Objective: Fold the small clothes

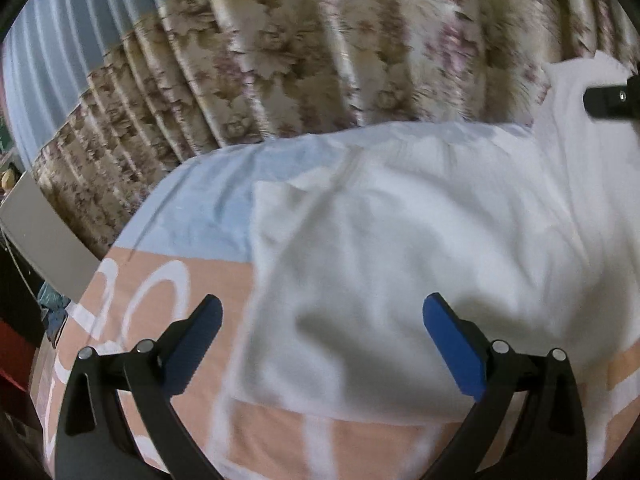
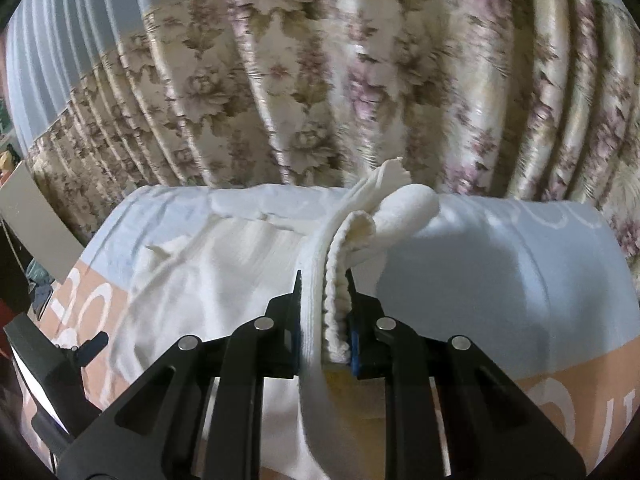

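Right hand-held gripper (image 2: 325, 312) is clamped on a bunched, ribbed edge of the white garment (image 2: 224, 272), several layers pinched together between its pads, with a loose fold of cloth poking out past the tips. Most of the garment lies spread on the bed (image 2: 500, 280), over a sheet of pale blue and peach, in front of a flowered curtain (image 2: 320, 80).

Left hand-held gripper (image 1: 322, 334) has its jaws wide apart, hovering just above the near part of the same garment (image 1: 380, 248) and holding nothing.

Several risks follow from this. Because the grip takes a wad rather than a single hem, a pull could drag the whole piece into a heap instead of laying a clean fold. With nothing pinning the far side, the cloth may slide across the sheet as it is lifted. The bunched layers could also slip unevenly from the pads, leaving a crooked crease. If the left hand-held gripper closes where it hovers now, it may catch a mid-panel wrinkle instead of an edge.
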